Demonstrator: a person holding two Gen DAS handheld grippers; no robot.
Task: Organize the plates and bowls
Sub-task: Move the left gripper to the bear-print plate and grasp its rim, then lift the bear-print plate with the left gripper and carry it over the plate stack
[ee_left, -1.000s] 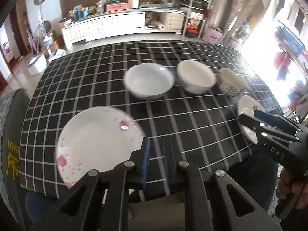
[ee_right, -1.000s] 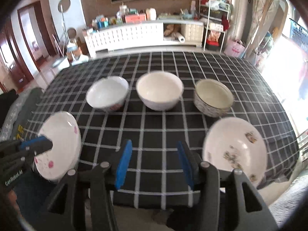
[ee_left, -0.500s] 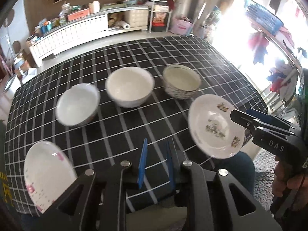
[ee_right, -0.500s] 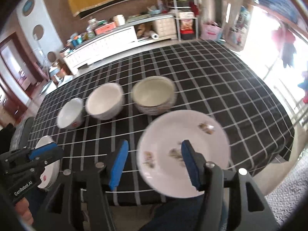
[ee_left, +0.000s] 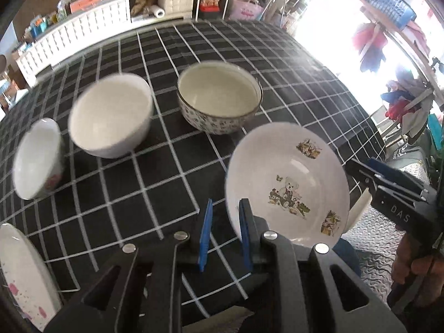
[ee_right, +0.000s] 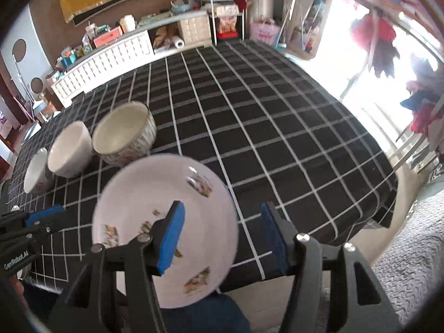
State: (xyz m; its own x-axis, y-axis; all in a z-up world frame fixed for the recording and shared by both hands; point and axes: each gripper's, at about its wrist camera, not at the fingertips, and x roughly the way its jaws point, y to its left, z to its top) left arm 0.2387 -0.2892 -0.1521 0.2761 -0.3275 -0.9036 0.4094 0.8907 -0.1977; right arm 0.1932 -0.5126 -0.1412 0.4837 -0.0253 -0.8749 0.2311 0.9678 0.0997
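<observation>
A white plate with bear pictures point(ee_left: 288, 183) point(ee_right: 155, 191) lies at the near right of the black checked table point(ee_right: 249, 116), its near rim past the table's edge. My left gripper point(ee_left: 226, 202) point(ee_right: 55, 219) hovers just left of that plate, jaws almost together, nothing between them. My right gripper point(ee_right: 222, 205) point(ee_left: 360, 166) stands open above the plate's right rim, one finger over the plate, the other past it. Behind stand a patterned bowl point(ee_left: 219, 97) point(ee_right: 125, 133), a white bowl point(ee_left: 111, 116) point(ee_right: 69, 149) and a small bowl with pink marks point(ee_left: 36, 158) point(ee_right: 36, 172). A pink-speckled plate point(ee_left: 22, 277) lies near left.
The table's right edge point(ee_right: 388, 183) drops to a grey quilted mat point(ee_right: 410, 255). A leg in blue trousers point(ee_right: 199, 316) shows under the near edge. A long white cabinet point(ee_right: 111, 55) and a shelf rack point(ee_right: 224, 8) stand beyond the table, with a bright window on the right.
Both grippers swept right along the near edge, from the pink-speckled plate to the bear plate, which now sits close under them. The right jaws stand a little wider.
</observation>
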